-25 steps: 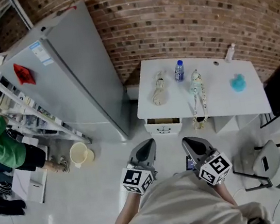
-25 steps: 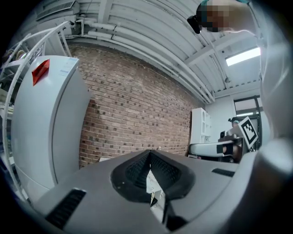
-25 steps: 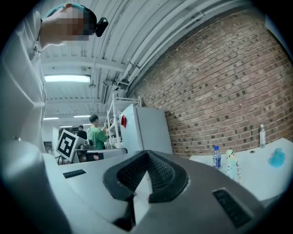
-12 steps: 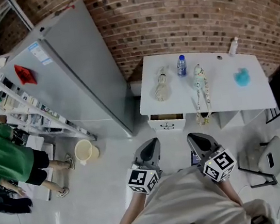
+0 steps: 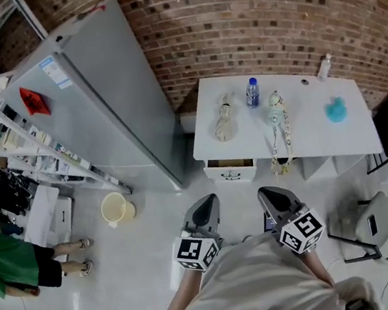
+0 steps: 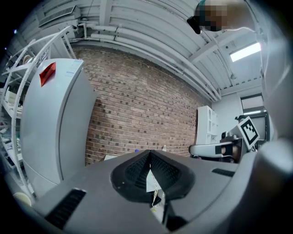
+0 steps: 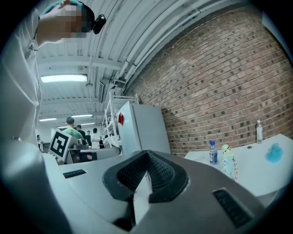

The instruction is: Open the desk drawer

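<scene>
Head view: left gripper (image 5: 206,202) and right gripper (image 5: 266,195) hang side by side, jaws closed on nothing. Farther off, the drawer (image 5: 230,172) sits under the white desk (image 5: 321,135), at its left end. A grey fridge (image 5: 92,101) flanks the desk's left and a chair (image 5: 378,228) stands near right.

No legible text, fridge label (image 5: 56,72) too small to read

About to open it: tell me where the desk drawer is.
Head view: the drawer sits under the white desk's front left corner, just right of the grey fridge.
</scene>
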